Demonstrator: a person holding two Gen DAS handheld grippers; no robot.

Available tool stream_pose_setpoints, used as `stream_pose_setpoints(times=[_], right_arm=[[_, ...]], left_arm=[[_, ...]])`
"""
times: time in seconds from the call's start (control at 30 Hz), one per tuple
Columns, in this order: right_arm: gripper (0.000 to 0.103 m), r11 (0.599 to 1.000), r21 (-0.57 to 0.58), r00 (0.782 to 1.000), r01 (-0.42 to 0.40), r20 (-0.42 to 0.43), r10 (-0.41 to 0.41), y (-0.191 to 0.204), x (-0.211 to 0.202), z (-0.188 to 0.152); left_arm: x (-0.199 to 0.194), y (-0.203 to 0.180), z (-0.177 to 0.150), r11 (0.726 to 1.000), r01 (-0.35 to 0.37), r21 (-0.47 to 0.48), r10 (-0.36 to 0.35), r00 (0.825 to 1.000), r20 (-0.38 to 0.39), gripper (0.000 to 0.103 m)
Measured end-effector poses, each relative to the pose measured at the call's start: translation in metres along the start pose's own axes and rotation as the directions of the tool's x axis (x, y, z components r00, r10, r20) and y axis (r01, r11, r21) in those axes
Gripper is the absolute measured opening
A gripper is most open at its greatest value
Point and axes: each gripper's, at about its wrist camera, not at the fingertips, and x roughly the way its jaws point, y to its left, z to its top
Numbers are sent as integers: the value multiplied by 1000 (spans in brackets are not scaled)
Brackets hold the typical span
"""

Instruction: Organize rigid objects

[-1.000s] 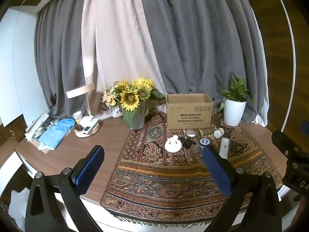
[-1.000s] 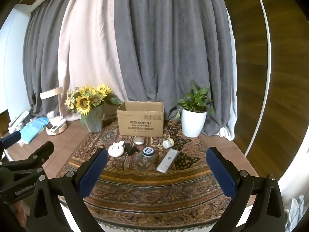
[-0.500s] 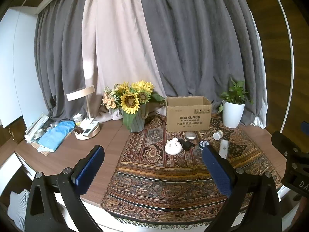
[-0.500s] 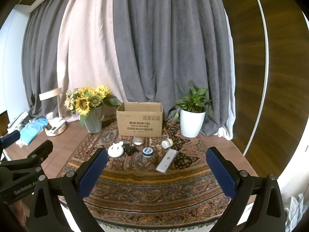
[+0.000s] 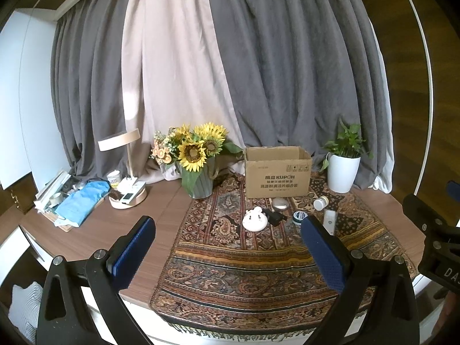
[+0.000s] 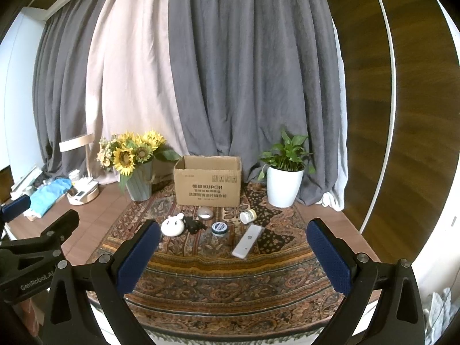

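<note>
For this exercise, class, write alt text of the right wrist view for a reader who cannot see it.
Open right tongs, empty, hover over a patterned rug where a white remote, small jars and a white figurine lie before an open cardboard box. Sunflowers and a potted plant flank the box.

Likely home, curtains [image 6: 230, 72], sunflowers [image 6: 129, 152], patterned rug [image 6: 230, 273]

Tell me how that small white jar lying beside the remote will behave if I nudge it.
The small white jar seems to lie on its side, so a nudge would probably roll it across the patterned rug. It looks light, likely skidding under contact. The flat white remote next to it may stop it.
</note>
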Motion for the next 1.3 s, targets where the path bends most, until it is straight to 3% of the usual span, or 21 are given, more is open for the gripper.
stream_pose_setpoints(times=[1.3], right_arm=[[103, 1000, -1, 1000, 10, 26, -10, 1, -11, -3]], left_arm=[[-10, 0, -8, 1000, 7, -6, -7, 1000, 14, 103]])
